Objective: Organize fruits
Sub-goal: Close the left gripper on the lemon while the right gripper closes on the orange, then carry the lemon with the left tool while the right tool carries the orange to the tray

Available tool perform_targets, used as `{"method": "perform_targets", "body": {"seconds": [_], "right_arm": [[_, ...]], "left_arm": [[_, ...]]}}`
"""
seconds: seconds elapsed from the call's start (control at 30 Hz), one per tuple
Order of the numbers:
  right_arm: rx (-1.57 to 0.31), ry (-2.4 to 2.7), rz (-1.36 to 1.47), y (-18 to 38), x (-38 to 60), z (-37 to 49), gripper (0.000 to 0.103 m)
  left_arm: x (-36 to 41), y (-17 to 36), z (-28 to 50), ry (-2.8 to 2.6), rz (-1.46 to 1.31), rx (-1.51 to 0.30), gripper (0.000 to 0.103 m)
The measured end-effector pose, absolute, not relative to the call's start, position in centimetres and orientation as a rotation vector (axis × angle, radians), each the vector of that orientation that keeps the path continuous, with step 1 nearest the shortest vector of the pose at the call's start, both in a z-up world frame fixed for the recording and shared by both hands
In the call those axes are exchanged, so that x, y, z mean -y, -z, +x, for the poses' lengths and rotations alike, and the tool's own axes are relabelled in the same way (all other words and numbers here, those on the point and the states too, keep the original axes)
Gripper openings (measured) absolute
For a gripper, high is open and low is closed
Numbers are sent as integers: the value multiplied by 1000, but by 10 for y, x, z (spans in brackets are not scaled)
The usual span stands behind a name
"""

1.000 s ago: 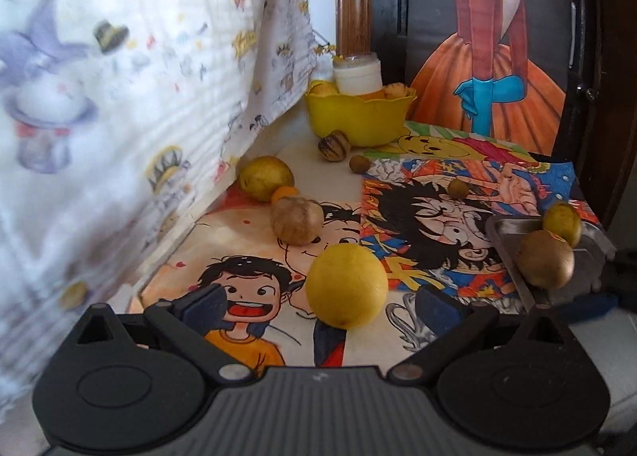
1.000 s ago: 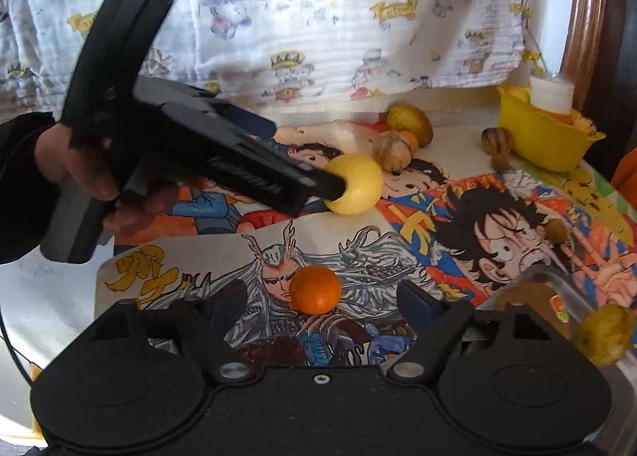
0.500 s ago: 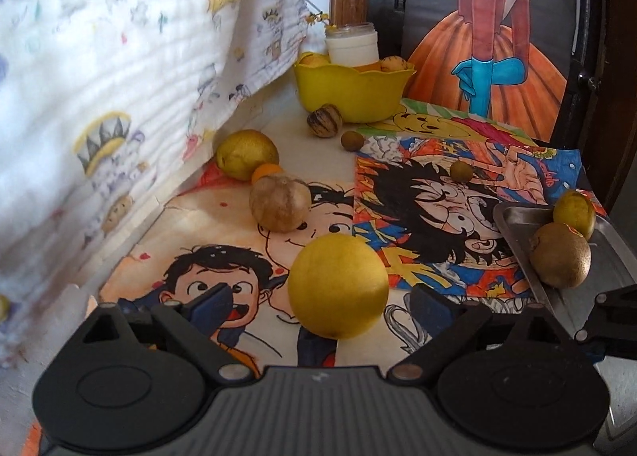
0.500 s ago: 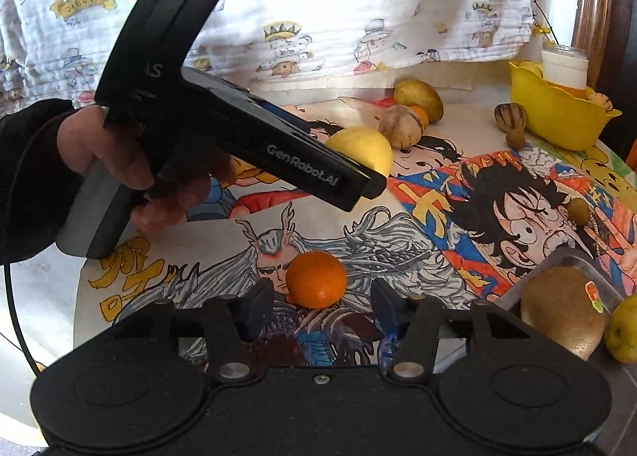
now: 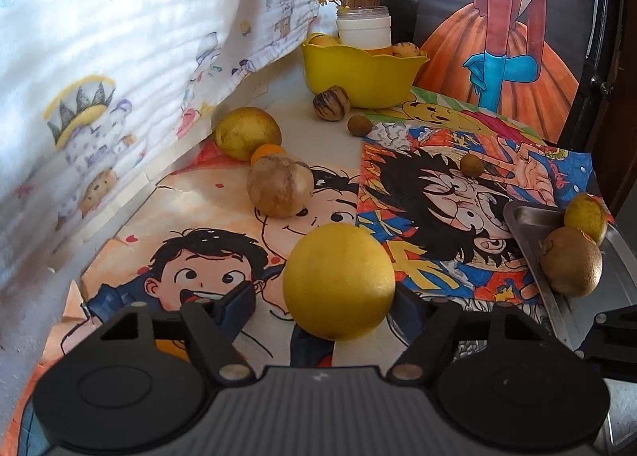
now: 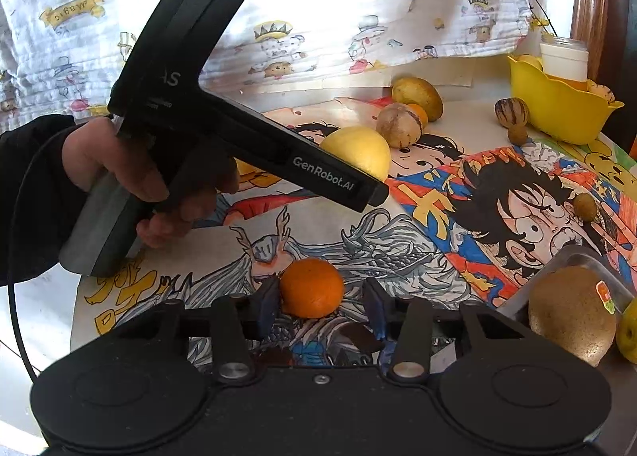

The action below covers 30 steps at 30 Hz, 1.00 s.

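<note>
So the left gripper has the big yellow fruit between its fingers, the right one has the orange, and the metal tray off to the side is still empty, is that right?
Not quite: the metal tray is not empty. The left wrist view shows a brown fruit and a small yellow-green fruit on it. The rest holds: the big yellow fruit sits between the closing left gripper fingers, the orange between the closing right gripper fingers.

A round yellow fruit (image 5: 339, 281) and small orange (image 6: 311, 287) rest on cartoon-printed paper (image 5: 438, 177).

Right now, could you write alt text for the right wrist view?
An orange sits between the closing fingers of the right tool, the left pad touching it. Beyond, a hand aims the left tool at a yellow fruit on cartoon mats.
</note>
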State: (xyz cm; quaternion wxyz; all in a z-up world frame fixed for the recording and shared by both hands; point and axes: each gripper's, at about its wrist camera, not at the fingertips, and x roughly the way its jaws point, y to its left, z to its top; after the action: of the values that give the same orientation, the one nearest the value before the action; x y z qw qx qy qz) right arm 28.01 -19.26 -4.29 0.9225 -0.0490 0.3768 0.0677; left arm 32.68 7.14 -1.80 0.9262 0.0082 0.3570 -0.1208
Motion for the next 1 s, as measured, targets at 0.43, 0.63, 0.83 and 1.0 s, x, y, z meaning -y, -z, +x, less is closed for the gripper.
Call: {"method": "perform_targets", "body": {"seconds": [0.43,0.63,0.83,1.0], "right_arm": [[-767,-143,-95,41,191,279,35],[-760,-124,-89,36,198,268,35],[-727,-70,-23,28,215,244,35],[-698,-18,10,19,231,219,35]], "left_arm": [[-63,18,323,249,16,-716,58],[-64,17,317,218,-17,-722,58],[-65,16,301,228,-98,-711,58],[-52,8,283,260,-120,-682,58]]}}
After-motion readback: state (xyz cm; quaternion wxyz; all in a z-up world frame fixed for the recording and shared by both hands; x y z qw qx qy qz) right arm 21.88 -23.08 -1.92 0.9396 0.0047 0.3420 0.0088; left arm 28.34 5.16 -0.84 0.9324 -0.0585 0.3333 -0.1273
